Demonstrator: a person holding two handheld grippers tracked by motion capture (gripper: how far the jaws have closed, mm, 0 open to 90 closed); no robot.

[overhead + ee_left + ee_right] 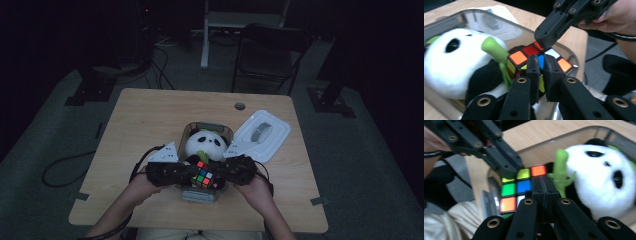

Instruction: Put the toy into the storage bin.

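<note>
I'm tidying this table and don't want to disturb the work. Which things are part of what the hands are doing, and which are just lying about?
In use:
- puzzle cube
- clear container holding it
- left tool, shut, at the cube
- right tool, shut, at the cube

Lying about:
- panda plush, sharing the container
- white lid on the table
- black chair behind the table

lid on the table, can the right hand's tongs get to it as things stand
Probably yes: the lid lies bare on the table just beyond the right tongs, nothing between them; those tongs are shut, so they'd need opening.
</note>
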